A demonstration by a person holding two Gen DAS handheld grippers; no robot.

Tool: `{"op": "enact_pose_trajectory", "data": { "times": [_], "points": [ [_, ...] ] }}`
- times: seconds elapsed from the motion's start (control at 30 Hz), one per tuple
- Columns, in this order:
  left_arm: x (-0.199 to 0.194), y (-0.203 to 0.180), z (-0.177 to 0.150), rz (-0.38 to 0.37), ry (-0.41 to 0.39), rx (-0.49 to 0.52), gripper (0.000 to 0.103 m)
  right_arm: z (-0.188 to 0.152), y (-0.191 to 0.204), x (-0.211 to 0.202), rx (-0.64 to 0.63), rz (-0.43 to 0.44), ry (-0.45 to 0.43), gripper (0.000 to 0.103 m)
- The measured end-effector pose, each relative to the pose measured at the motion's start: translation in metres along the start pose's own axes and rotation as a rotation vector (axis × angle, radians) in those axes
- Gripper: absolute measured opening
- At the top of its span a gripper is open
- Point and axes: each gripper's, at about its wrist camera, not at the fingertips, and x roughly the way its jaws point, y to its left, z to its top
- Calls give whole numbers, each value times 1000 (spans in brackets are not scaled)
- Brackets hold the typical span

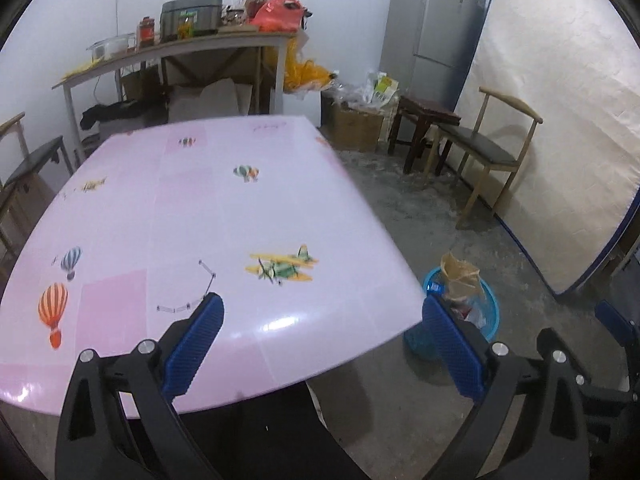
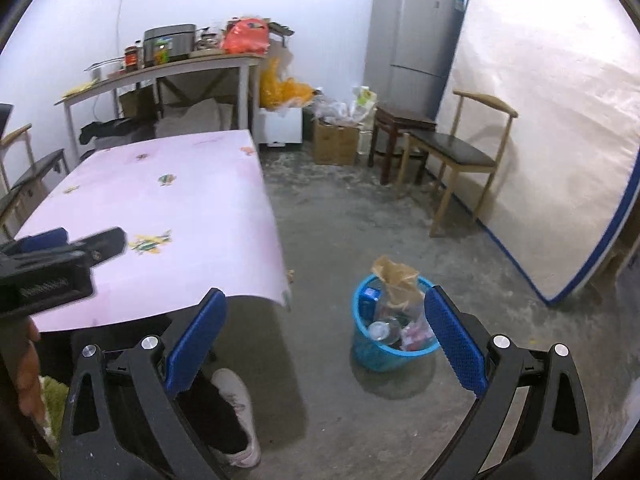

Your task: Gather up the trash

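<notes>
Since no loose item is seen on the pink table (image 1: 224, 208), collection is judged nearly or fully complete. The trash, including a brown paper bag (image 2: 396, 276), is gathered in the blue basket (image 2: 376, 354) standing on the floor near the table corner. Both the left gripper (image 1: 320, 344) and the right gripper (image 2: 326, 340) are held spread wide, and nothing is gripped between the jaws.

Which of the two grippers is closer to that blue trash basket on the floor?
Right. The right gripper hangs over the floor beside the blue trash basket; the left gripper is over the pink table's corner.
</notes>
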Motion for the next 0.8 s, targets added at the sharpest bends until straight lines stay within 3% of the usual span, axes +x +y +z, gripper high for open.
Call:
{"op": "enact_pose_trajectory", "data": {
  "times": [0.2, 0.5, 0.8],
  "points": [
    [-2, -13, -8, 80, 70, 54, 97, -3, 12, -7, -49, -24, 13, 95],
    [-11, 11, -12, 147, 98, -51, 97, -10, 11, -9, -10, -25, 40, 95],
    [-13, 14, -13, 170, 117, -49, 97, -9, 15, -12, -6, -12, 46, 95]
  ]
}}
